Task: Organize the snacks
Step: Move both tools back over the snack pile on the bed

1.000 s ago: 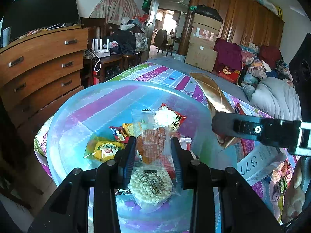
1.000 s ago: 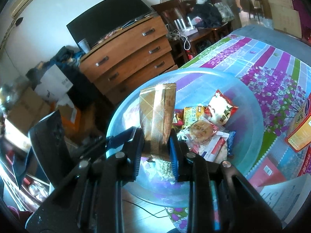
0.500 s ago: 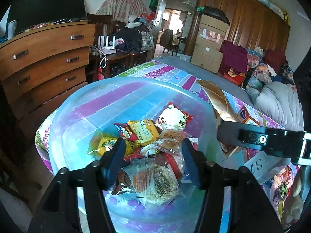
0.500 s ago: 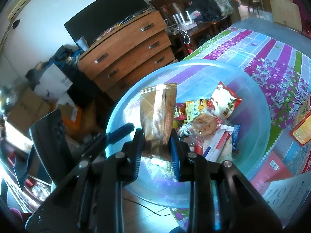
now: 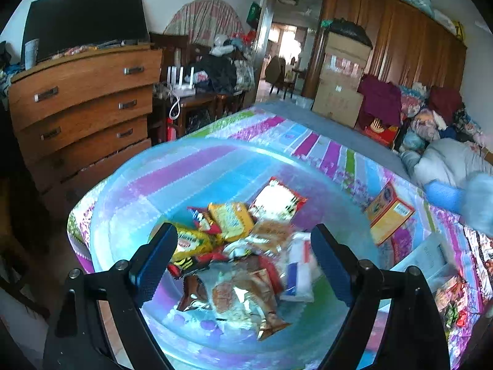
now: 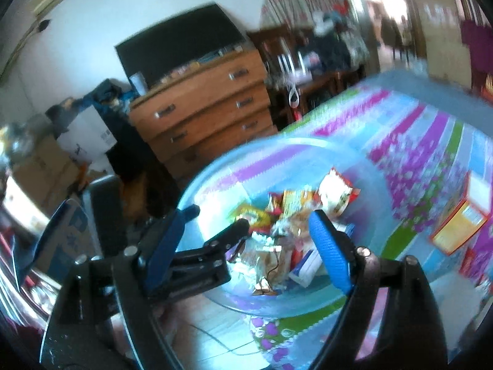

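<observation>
Snacks lie heaped in the clear blue tub on the striped cloth. Left gripper hangs released over them; right gripper is likewise spread wide, empty. Orange box sits at three o'clock.

One big see-through blue bowl is sitting on the bed, and a heap of snack packets is lying inside it — about ten, though the ones at the bottom are piling up too much to count for sure. One orange box is lying beside the bowl. Two grippers are showing — the left gripper and the right gripper — and each one is holding its two blue fingers wide apart.
</observation>
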The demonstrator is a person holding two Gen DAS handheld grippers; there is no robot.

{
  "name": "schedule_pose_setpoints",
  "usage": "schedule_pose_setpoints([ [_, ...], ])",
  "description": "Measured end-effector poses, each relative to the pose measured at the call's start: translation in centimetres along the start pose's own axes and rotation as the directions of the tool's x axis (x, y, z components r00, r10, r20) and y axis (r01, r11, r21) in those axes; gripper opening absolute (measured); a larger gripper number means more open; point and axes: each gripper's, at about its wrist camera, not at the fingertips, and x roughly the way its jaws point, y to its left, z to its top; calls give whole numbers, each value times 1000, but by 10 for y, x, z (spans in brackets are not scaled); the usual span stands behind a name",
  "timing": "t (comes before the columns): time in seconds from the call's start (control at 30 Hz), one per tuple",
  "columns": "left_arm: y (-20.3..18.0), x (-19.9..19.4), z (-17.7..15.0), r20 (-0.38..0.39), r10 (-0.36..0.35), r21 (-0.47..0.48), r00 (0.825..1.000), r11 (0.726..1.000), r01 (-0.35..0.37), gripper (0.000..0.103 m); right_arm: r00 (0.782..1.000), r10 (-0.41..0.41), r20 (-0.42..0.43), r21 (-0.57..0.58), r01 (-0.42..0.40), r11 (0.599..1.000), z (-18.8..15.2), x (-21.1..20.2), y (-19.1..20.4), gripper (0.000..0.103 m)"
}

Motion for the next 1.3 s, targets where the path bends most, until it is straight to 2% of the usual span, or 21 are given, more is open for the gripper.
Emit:
schedule_pose_setpoints([
  [0.07,-11,-17,5,53,-6,15,999,1000,5,89,995,-34,98,-63,40,997,-9,-37,7,84],
  [0.1,-16,-25,8,75,-16,25,997,1000,14,89,983,-64,172,-94,81,992,-21,-65,9,84],
  [0.13,-23,-34,10,97,-32,35,995,999,28,89,972,-87,218,-106,112,988,-31,-82,8,86],
  [0.17,-33,-45,12,127,-53,50,990,998,47,90,959,-123,257,-99,153,983,-46,-103,2,94],
  [0.2,-40,-53,13,146,-68,62,987,996,59,93,950,-156,271,-76,182,980,-59,-118,-5,100],
  [0.23,-50,-60,14,166,-85,77,982,994,74,94,946,-184,268,-45,203,978,-73,-131,-16,101],
  [0.3,-77,-78,14,209,-144,125,967,985,120,95,939,-268,214,50,263,963,-102,-151,-47,101],
  [0.4,-115,-93,8,216,-228,193,949,963,188,95,912,-406,63,255,379,890,-161,-184,-110,100],
  [0.43,-128,-97,6,210,-263,211,942,953,219,95,897,-441,0,339,415,844,-184,-199,-135,100],
  [0.5,-160,-105,-5,176,-351,269,920,916,298,95,874,-479,-79,449,460,766,-223,-226,-171,92],
  [0.53,-175,-108,-11,149,-383,297,911,897,328,95,854,-506,-119,496,492,715,-245,-242,-189,91],
  [0.6,-209,-111,-30,62,-467,355,882,836,417,95,829,-533,-172,546,530,649,-279,-266,-217,85],
  [0.63,-225,-112,-38,19,-498,382,867,805,455,95,820,-536,-199,552,546,630,-290,-273,-230,83],
  [0.67,-246,-112,-52,-42,-530,413,847,762,498,95,816,-537,-215,553,555,622,-295,-276,-237,80],
  [0.77,-289,-104,-89,-197,-573,453,796,667,592,95,809,-523,-268,524,578,626,-307,-280,-269,79],
  [0.9,-333,-81,-140,-382,-548,467,744,580,668,95,794,-517,-320,445,607,658,-315,-267,-306,79],
  [0.97,-344,-75,-158,-425,-523,477,738,564,674,95,782,-524,-337,421,623,659,-317,-259,-321,79],
  [1.0,-347,-71,-163,-446,-519,470,730,558,684,95,782,-522,-340,418,623,661,-320,-260,-323,79],
  [1.17,-359,-64,-185,-486,-507,444,712,558,701,95,784,-507,-359,408,620,670,-329,-252,-348,78],
  [1.23,-359,-59,-186,-494,-499,438,712,565,699,95,797,-495,-347,424,604,675,-332,-253,-352,73],
  [1.3,-360,-53,-188,-501,-487,432,715,575,695,95,807,-487,-335,436,591,679,-331,-255,-349,57],
])
